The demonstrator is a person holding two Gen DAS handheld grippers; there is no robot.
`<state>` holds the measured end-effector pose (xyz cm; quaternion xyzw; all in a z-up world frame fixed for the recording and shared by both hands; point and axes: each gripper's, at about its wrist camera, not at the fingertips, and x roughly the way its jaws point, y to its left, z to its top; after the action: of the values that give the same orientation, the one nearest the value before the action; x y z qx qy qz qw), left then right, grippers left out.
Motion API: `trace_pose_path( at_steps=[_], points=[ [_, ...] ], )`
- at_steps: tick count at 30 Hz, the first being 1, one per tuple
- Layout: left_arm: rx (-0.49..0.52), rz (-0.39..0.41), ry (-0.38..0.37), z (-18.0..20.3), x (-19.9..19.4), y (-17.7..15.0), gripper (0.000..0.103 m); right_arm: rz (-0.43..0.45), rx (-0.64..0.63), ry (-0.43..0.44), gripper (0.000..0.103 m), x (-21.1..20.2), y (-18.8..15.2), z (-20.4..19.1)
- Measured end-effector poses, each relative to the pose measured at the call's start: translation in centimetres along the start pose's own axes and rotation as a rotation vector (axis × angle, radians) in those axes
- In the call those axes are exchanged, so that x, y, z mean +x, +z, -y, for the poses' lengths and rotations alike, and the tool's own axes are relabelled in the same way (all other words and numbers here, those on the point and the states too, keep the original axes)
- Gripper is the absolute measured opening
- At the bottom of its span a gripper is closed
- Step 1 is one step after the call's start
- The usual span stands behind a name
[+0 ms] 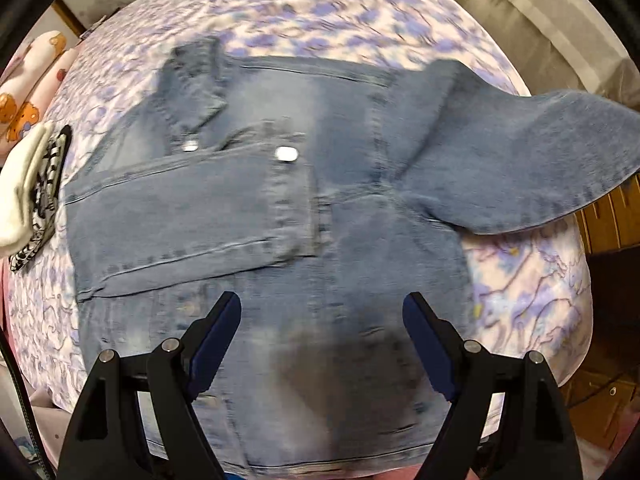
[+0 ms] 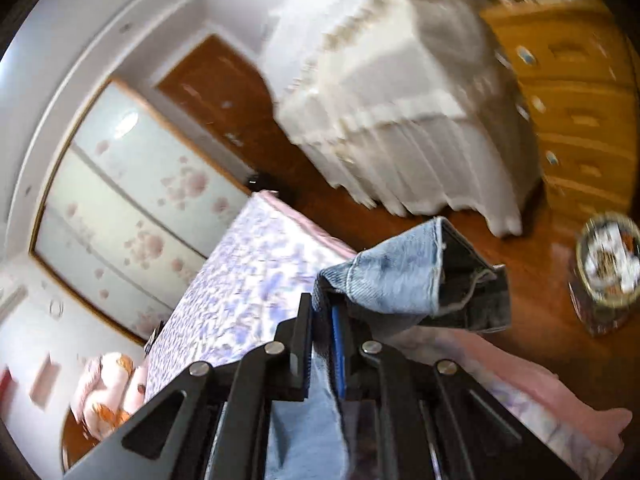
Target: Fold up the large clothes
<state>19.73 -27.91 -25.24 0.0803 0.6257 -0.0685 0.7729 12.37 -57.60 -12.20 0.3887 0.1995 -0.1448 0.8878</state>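
Denim jacket (image 1: 248, 200) lies spread on the floral bed (image 1: 528, 280), 1 sleeve (image 1: 520, 160) lifted past the mattress edge. Left hand-held gripper (image 1: 322, 308) hovers wide open, empty, above the hem; right hand-held gripper (image 2: 322, 312) pinches the cuff (image 2: 400, 276) over bare floor (image 2: 540, 320).

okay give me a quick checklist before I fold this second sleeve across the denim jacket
1. Right gripper shut on the sleeve cuff: ok.
2. Left gripper open, holding nothing, above the jacket: ok.
3. First sleeve already folded across the chest: ok.
4. Second sleeve lifted off the bed: ok.
5. Jacket lying flat: cannot tell, the picture is blurred.
6. Folded white garment beside the jacket, apart from the landing area: ok.
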Motion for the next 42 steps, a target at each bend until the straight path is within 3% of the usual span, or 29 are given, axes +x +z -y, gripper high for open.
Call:
trace_pose_path(
  at_steps=[4,10,17,20,23,30,33,35,41,42],
  points=[
    [-0.034,0.037,-0.009,-5.9,-1.8,-1.1,0.082,0.010,-0.110,0.056,0.008,-0.9,-1.8,-6.5],
    [-0.082,0.082,-0.020,-15.3,-3.5,-2.7,0.082,-0.009,-0.291,0.124,0.008,-0.5,-7.9,-17.5],
    [-0.152,0.079,-0.024,-24.7,-2.7,-5.2,0.082,-0.122,-0.527,0.198,0.008,3.0,-20.6,-28.0],
    [-0.185,0.062,-0.024,-27.9,-1.5,-6.1,0.082,-0.226,-0.620,0.191,0.008,5.7,-26.6,-29.4],
    [-0.222,0.044,-0.029,-30.4,-0.2,-6.9,0.082,-0.401,-0.736,0.154,0.008,8.4,-34.0,-30.4],
    [-0.271,0.018,-0.026,-34.2,2.0,-8.0,0.082,-0.714,-0.815,0.102,0.015,11.2,-43.7,-29.1],
    [-0.290,0.015,-0.019,-35.2,2.3,-8.2,0.082,-0.761,-0.769,0.152,0.038,11.5,-44.7,-28.9],
    [-0.303,0.013,-0.008,-35.8,2.3,-8.3,0.082,-0.781,-0.753,0.185,0.045,11.4,-45.0,-28.9],
    [-0.317,0.032,0.013,-37.0,2.2,-8.1,0.082,-0.793,-0.768,0.263,0.054,11.1,-45.3,-30.4],
    [-0.318,0.035,0.009,-37.1,2.2,-8.0,0.082,-0.802,-0.750,0.292,0.059,11.2,-45.1,-30.4]
  ],
)
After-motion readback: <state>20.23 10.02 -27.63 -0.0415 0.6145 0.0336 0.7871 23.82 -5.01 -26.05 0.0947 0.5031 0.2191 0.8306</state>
